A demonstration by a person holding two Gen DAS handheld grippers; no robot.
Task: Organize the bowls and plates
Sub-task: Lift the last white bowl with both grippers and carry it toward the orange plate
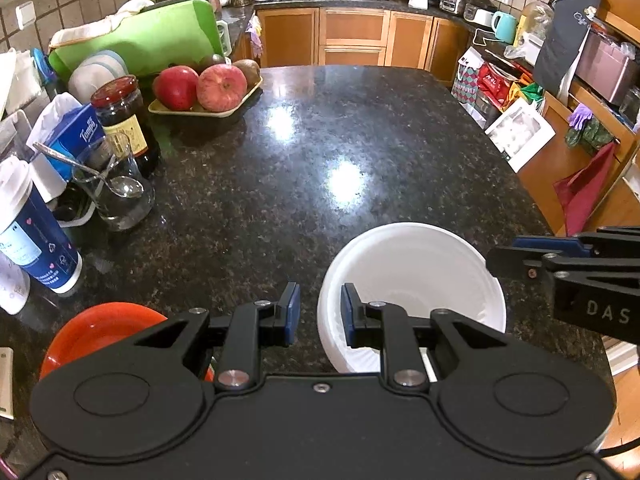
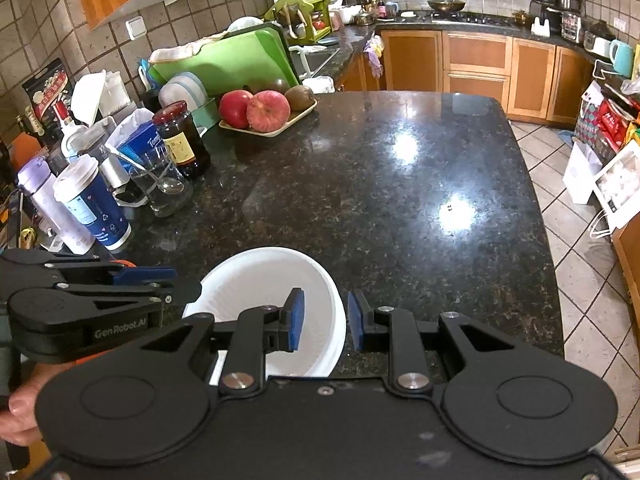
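Observation:
A white bowl (image 1: 416, 272) sits on the near part of the dark granite counter (image 1: 320, 140); it also shows in the right wrist view (image 2: 272, 280). My left gripper (image 1: 320, 312) is open, its fingers straddling the bowl's left rim. My right gripper (image 2: 326, 324) is open, its fingers straddling the bowl's right rim. An orange-red bowl (image 1: 100, 332) sits on the counter at the near left, partly hidden under my left gripper. The right gripper's side shows in the left wrist view (image 1: 568, 256); the left gripper's side shows in the right wrist view (image 2: 120, 280).
Along the counter's left side stand a tray of apples and kiwis (image 1: 208, 92), a dark jar (image 1: 124, 120), a glass with a spoon (image 1: 120, 196), a blue cup (image 1: 36, 240) and a tissue pack (image 1: 76, 136). Boxes and bags (image 1: 516, 128) line the floor at right.

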